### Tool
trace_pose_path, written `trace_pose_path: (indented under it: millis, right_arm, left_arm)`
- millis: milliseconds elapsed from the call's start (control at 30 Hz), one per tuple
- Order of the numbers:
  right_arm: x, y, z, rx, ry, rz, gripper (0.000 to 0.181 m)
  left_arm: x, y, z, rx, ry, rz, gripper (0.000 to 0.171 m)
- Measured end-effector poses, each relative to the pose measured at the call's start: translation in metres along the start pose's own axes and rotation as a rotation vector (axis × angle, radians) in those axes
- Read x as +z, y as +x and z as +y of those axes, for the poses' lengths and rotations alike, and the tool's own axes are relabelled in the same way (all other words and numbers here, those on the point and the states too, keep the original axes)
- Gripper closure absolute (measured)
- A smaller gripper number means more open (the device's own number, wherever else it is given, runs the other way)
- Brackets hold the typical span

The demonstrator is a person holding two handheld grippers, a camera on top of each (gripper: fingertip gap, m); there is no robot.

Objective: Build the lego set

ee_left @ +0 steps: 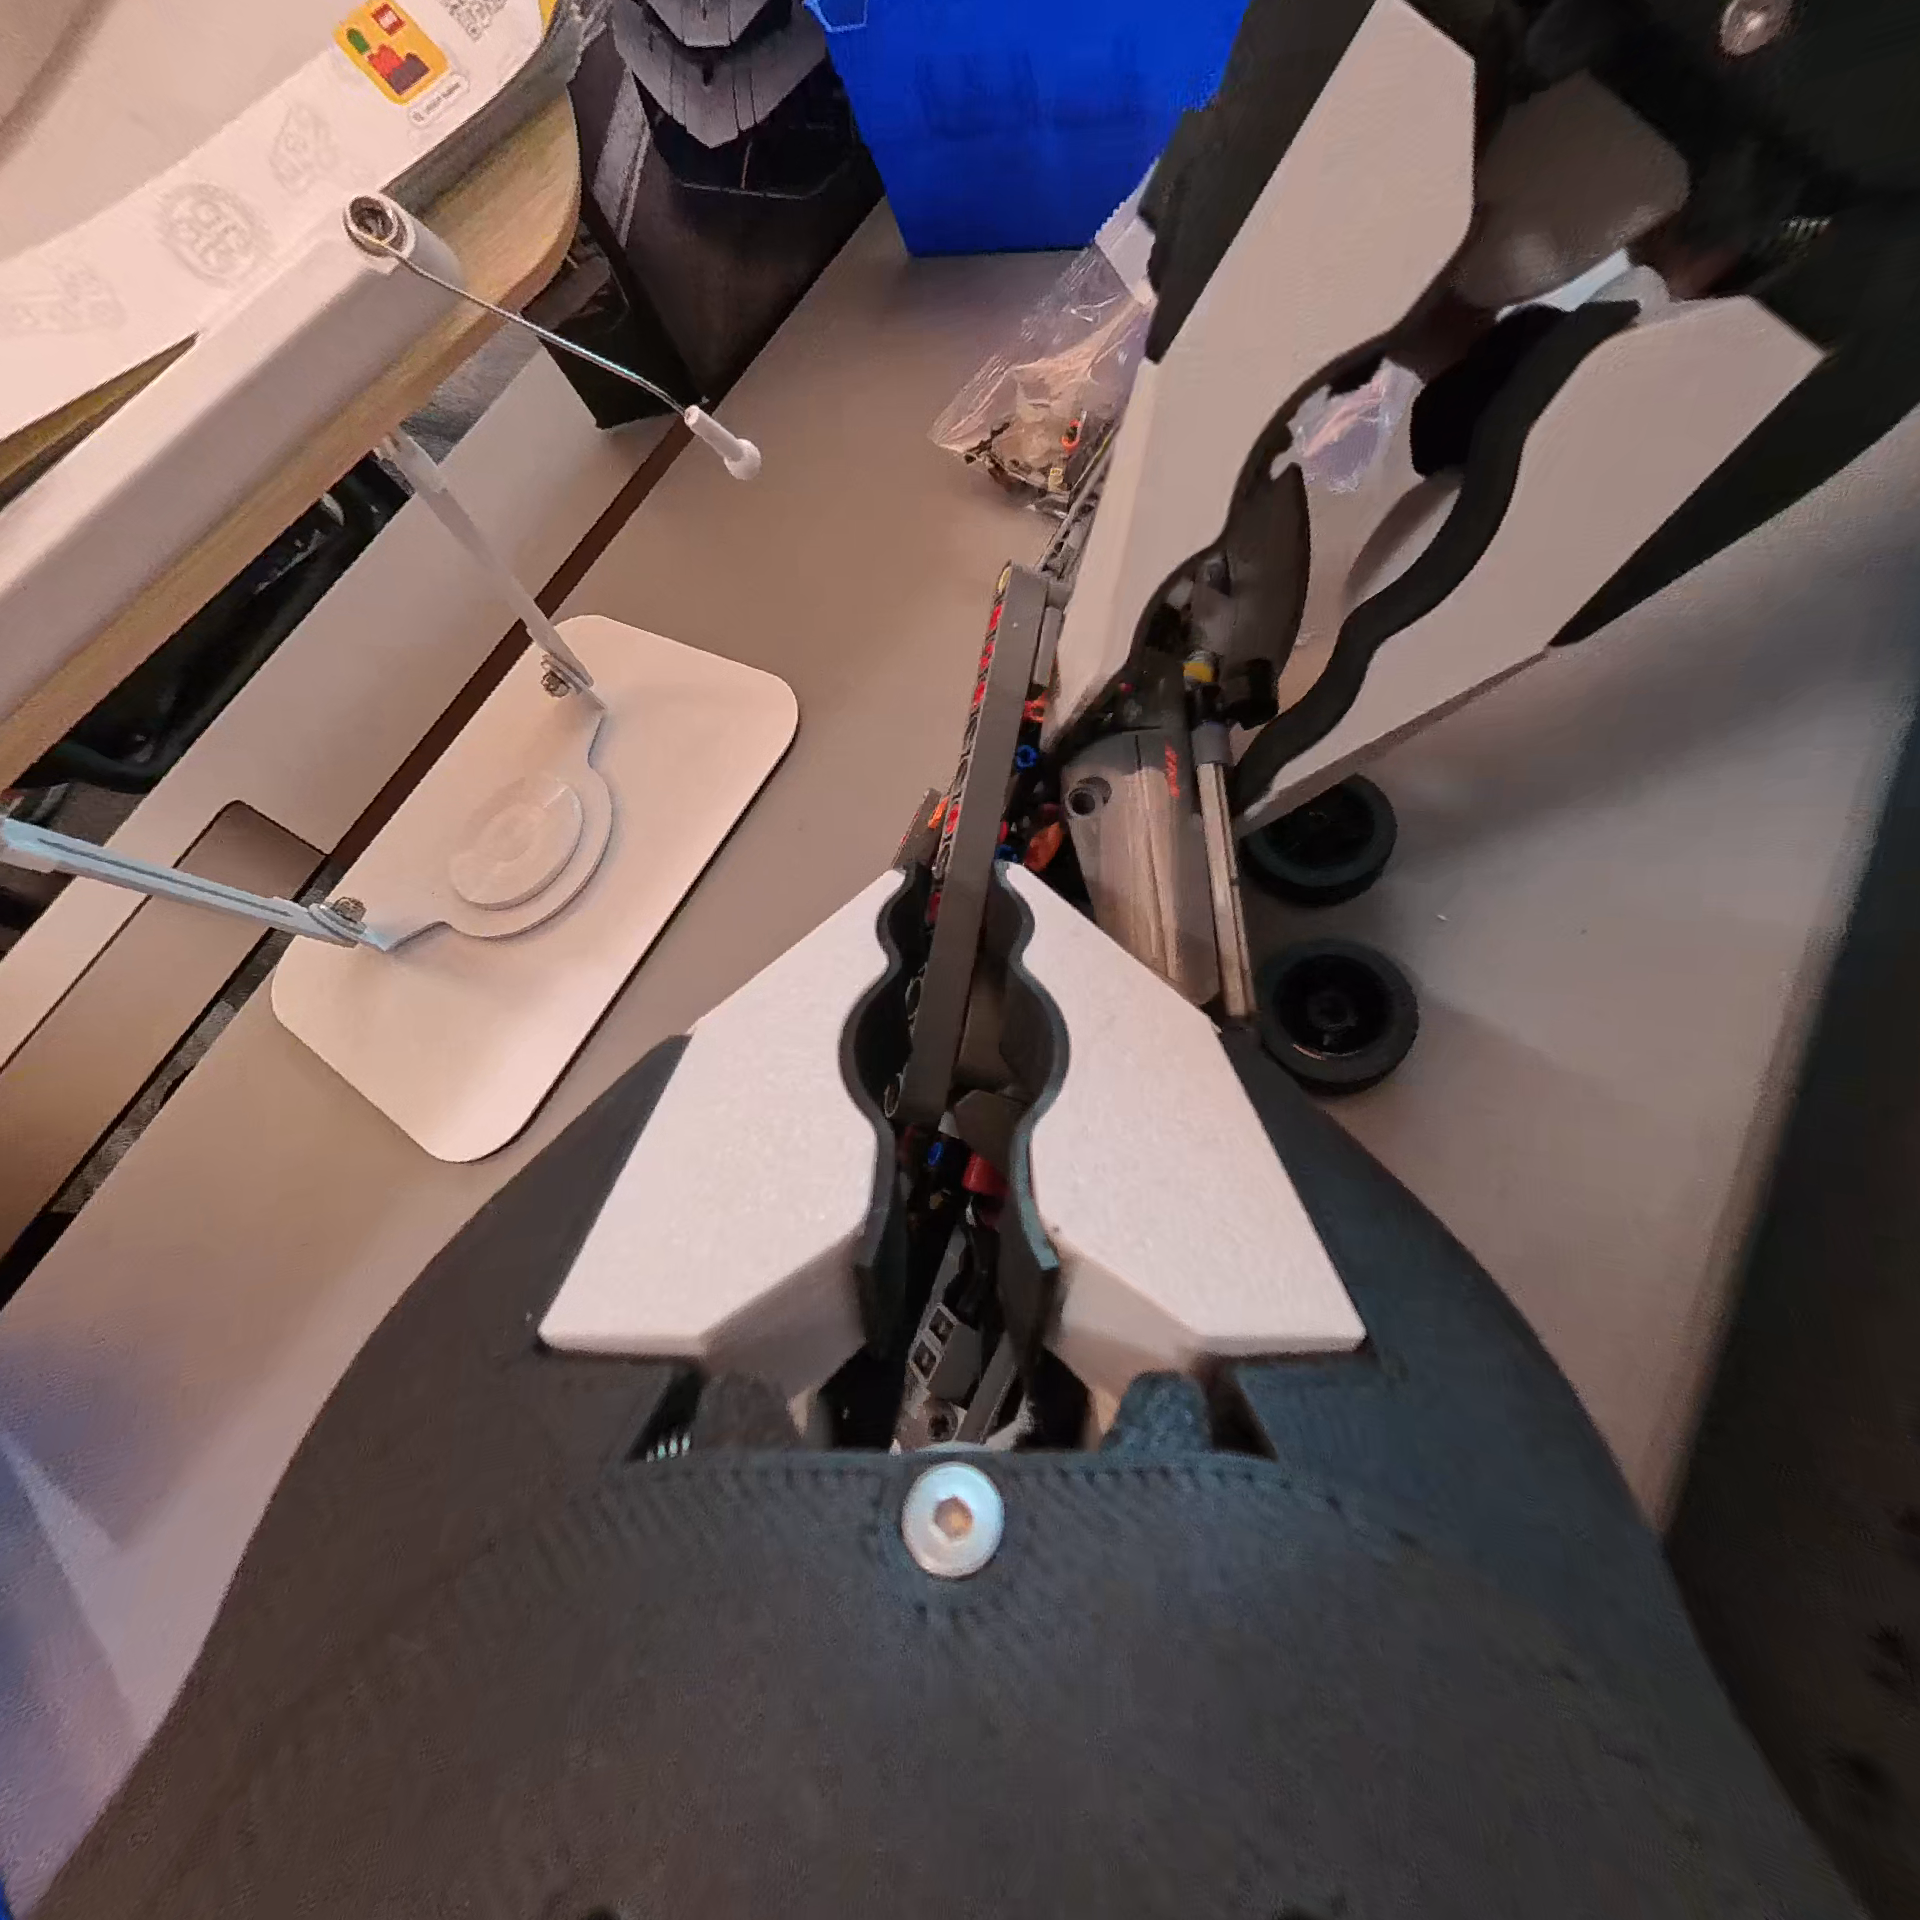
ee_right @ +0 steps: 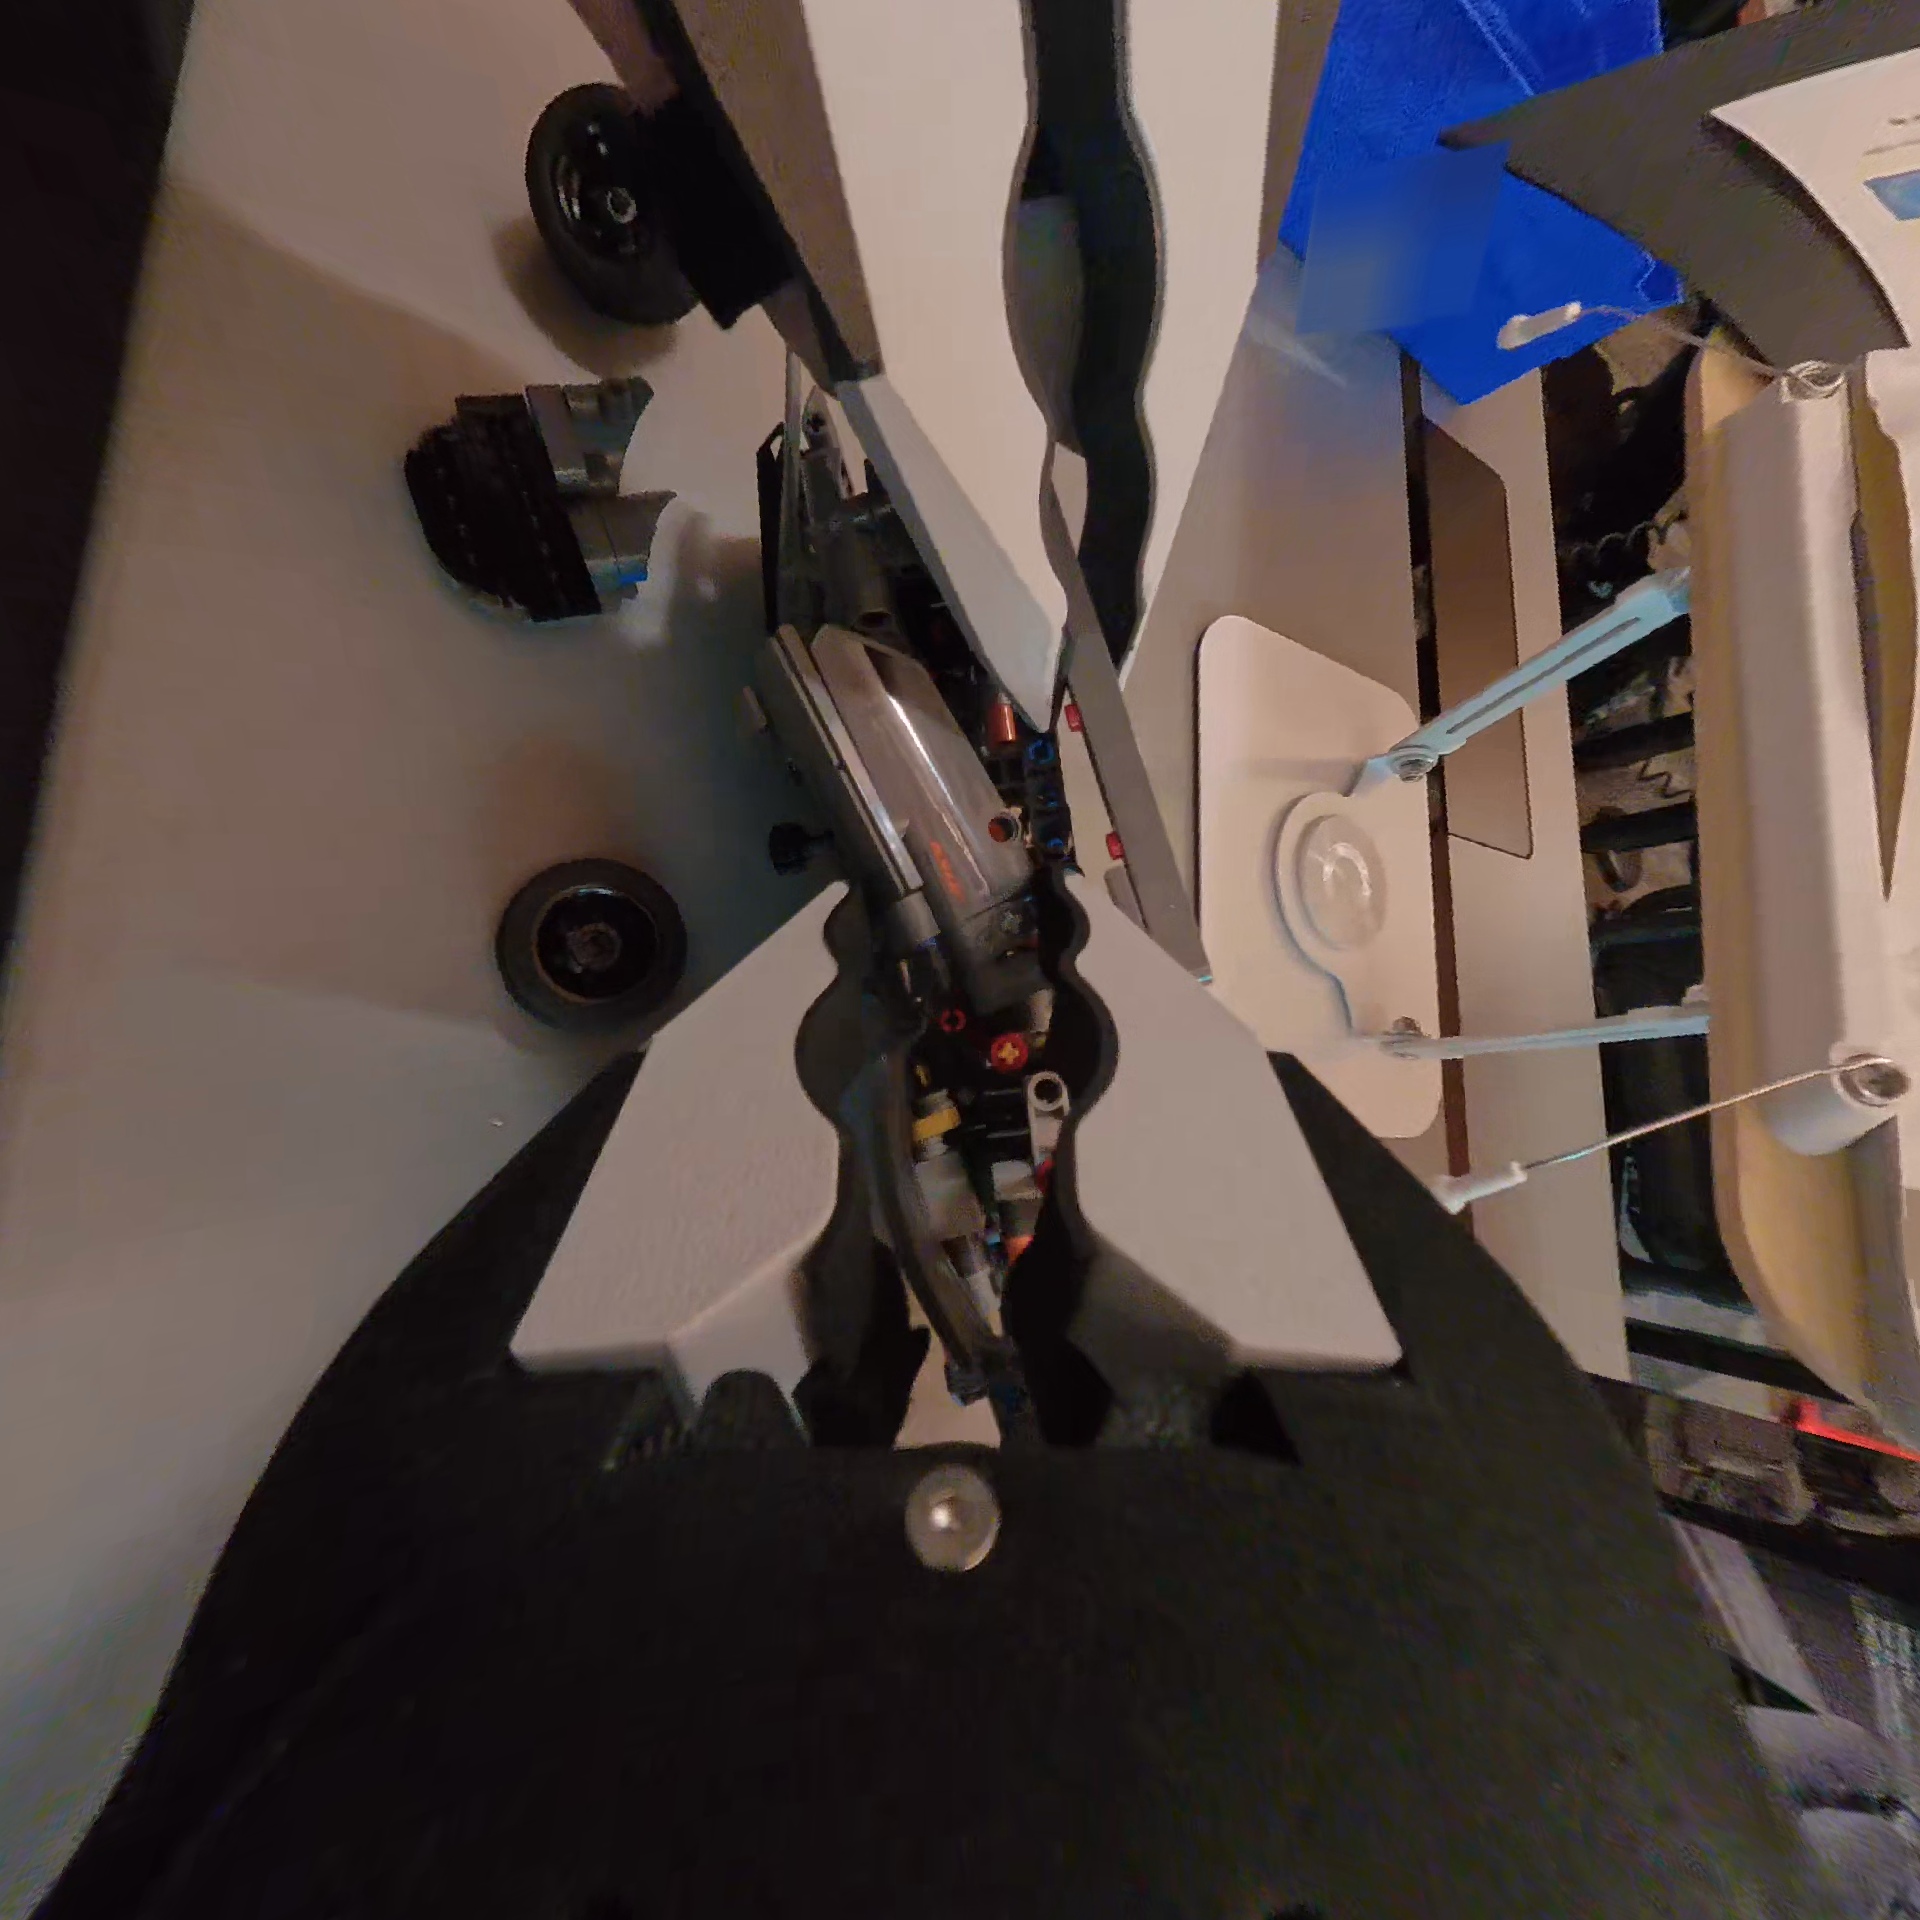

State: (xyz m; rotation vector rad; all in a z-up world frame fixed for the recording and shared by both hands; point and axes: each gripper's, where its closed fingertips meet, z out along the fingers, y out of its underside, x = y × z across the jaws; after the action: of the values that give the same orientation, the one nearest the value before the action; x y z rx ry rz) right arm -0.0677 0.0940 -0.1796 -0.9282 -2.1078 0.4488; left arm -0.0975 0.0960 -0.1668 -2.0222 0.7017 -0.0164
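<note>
Wheels (ee_right: pixel 590 943) beside model (ee_right: pixel 914 821), stand (ee_left: pixel 540 883) nearby

White stand base (ee_left: pixel 582 883) on the grey table (ee_left: pixel 831 499), blue bin (ee_left: pixel 997 125) behind.

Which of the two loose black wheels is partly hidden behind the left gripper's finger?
The farther black rubber wheel; the nearer black wheel lies fully exposed on the table.
</note>
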Motion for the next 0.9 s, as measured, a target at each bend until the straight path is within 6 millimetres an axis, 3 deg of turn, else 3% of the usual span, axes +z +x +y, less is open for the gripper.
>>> trace_pose_path:
  millis: [167,633,900]
  right_arm:
    - [-0.001,0.003,-0.002,0.147,0.09,0.019,0.153]
    - [-0.006,-0.016,-0.005,-0.299,-0.162,0.42,0.155]
    - [-0.016,-0.009,-0.009,0.141,0.069,0.269,0.158]
  left_arm:
    - [0.001,-0.001,-0.001,-0.026,0.023,0.016,0.162]
    - [0.001,0.003,-0.004,-0.041,0.057,0.051,0.162]
    - [0.004,0.006,-0.009,-0.042,0.082,0.06,0.161]
